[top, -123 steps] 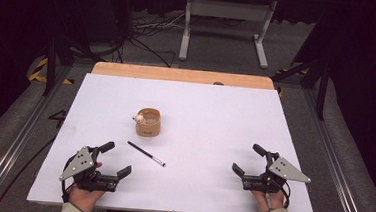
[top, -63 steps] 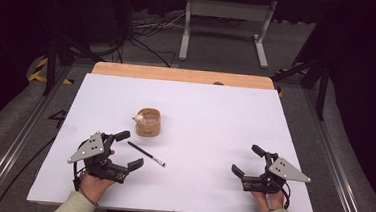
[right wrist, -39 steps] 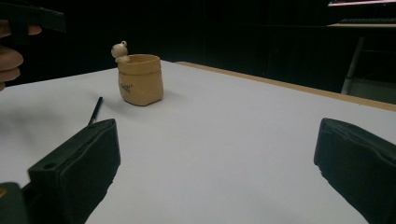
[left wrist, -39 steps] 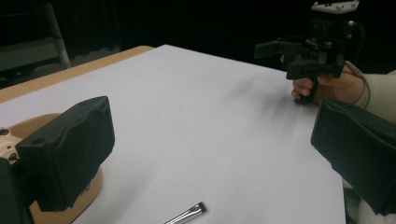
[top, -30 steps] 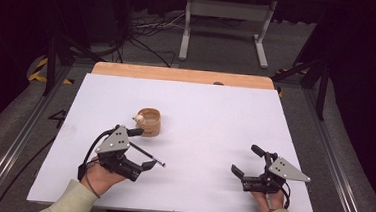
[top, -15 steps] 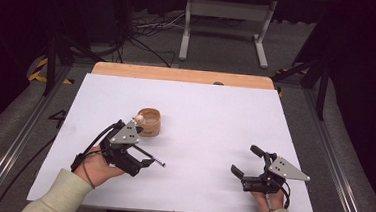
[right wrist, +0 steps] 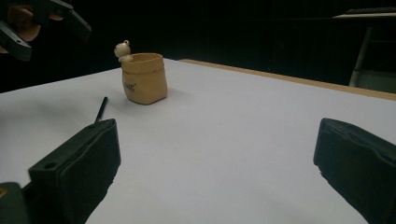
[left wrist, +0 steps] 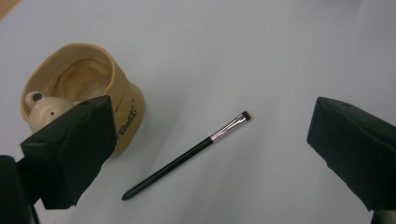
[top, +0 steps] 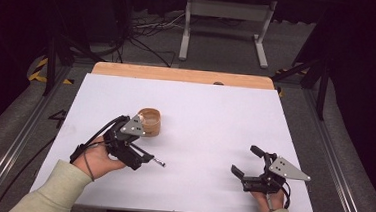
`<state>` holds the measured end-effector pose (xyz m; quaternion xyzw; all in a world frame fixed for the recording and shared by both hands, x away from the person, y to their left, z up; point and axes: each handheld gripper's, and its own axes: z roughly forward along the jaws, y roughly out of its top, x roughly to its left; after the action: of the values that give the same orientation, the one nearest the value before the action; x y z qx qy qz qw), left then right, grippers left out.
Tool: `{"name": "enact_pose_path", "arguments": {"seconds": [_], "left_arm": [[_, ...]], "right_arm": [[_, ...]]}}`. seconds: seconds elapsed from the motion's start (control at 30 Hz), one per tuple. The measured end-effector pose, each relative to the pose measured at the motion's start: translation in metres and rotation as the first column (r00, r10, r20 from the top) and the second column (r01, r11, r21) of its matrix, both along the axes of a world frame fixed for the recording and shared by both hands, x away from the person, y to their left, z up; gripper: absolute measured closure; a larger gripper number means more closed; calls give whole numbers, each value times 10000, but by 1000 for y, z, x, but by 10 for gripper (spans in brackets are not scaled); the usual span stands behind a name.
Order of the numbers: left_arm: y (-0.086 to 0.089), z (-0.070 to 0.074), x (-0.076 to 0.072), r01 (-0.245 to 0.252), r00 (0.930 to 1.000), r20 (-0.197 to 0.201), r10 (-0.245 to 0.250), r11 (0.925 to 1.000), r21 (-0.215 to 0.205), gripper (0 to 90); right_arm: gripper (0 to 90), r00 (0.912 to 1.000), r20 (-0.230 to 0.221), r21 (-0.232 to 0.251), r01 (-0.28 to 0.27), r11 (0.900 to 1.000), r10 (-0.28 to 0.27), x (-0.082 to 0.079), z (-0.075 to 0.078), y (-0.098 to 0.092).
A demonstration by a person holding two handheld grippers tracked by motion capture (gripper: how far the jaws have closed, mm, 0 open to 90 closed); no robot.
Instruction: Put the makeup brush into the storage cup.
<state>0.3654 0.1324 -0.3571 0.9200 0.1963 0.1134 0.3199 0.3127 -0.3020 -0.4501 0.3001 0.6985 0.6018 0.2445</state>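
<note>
A thin black makeup brush with a silver ferrule lies flat on the white tabletop. Its tip pokes out from under my left gripper. That gripper hovers open above the brush and points down, one jaw on each side of it, touching nothing. Just beyond stands a tan pouch-shaped cup with a small bear figure on its rim. My right gripper rests open and empty at the front right, facing the cup and brush.
A wooden strip borders the table's far edge. Past it are a metal stand and cables on a dark floor. Metal rails run along both sides of the table. The left gripper hangs at the top left of the right gripper view.
My left gripper has moved from the front left corner rightward and away from the person, until it is over the brush beside the cup. The right gripper has stayed put.
</note>
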Motion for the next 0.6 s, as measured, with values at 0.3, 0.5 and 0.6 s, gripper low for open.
{"name": "enact_pose_path", "arguments": {"seconds": [0.3, 0.5, 0.6], "left_arm": [[-2, 2, 7, -238, 9996, -129, 245, 9986, 469, 17], [-6, 2, 11, -25, 9990, -440, 68, 9952, 976, 29], [-9, 2, 14, 108, 9984, -559, -32, 9906, 1364, 27]], "right_arm": [[11, 10000, -22, 28, -25, 10000, 25, -1, 0, 0], [11, 10000, -62, 78, -30, 10000, 30, 0, 0, 0], [11, 10000, -80, 84, -42, 10000, 42, 0, 0, -1]]}}
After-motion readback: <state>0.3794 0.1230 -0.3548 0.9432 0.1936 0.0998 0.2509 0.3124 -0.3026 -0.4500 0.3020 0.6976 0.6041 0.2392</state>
